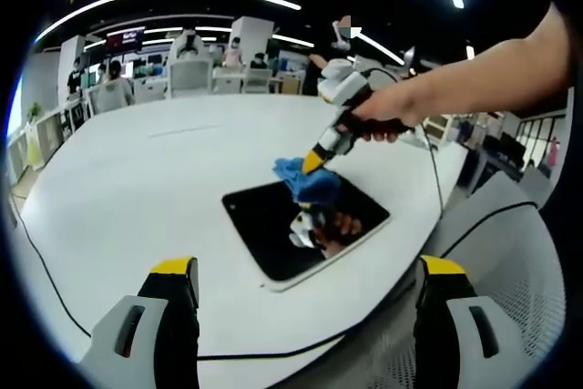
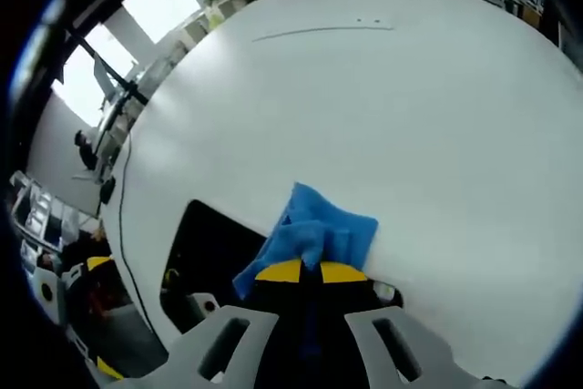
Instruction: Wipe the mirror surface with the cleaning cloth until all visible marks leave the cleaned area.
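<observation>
A dark rectangular mirror (image 1: 282, 230) lies flat on the white table (image 1: 155, 179). A blue cleaning cloth (image 1: 305, 181) rests on the mirror's far edge, and the right gripper (image 1: 314, 163), held by a person's hand, is shut on it and presses it down. In the right gripper view the blue cleaning cloth (image 2: 314, 234) is bunched between the yellow tips of my right gripper (image 2: 310, 272), with the mirror (image 2: 209, 257) to the left beneath it. My left gripper (image 1: 305, 271) hangs open above the table's near edge, nothing between its jaws, well short of the mirror.
A thin black cable (image 1: 55, 289) runs along the table's near edge. A white mesh chair (image 1: 519, 271) stands at the right. Desks, chairs and people (image 1: 114, 88) fill the room behind the table. The mirror reflects the gripper and hand.
</observation>
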Demonstrator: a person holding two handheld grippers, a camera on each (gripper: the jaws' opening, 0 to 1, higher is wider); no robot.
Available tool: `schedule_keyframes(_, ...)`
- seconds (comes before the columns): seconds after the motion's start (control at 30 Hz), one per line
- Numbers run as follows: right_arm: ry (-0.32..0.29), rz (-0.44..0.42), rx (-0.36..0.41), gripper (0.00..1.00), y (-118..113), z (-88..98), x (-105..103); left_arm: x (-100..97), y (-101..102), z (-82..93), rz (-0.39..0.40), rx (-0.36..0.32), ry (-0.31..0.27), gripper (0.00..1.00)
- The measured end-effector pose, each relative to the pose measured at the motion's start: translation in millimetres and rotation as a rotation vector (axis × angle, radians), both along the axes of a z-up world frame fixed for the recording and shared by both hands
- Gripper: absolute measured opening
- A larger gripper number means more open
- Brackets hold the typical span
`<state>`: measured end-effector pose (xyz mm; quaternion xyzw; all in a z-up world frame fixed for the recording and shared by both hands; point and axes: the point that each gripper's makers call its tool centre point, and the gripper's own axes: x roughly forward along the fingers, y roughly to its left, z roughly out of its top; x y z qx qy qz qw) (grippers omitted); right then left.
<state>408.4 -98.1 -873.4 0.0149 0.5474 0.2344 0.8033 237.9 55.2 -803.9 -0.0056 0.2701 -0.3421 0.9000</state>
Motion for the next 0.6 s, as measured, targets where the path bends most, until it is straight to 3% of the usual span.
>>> schedule_keyframes(0.33,-0.010,-0.011,-0.017,0.00,-0.6,-0.9,1.6,0.9,0.9,0.5,0.008,0.000,-0.002,1.00)
schedule_keyframes(0.5,-0.052,-0.021,-0.028,0.00,0.0,1.0,-2.4,1.4,1.4,0.7,0.010,0.000,-0.004,1.00)
schedule_keyframes(0.6,-0.039,-0.044,-0.024,0.00,-0.9,-0.5,-7.6,1.6,1.6,1.1,0.010,0.000,-0.006,1.00)
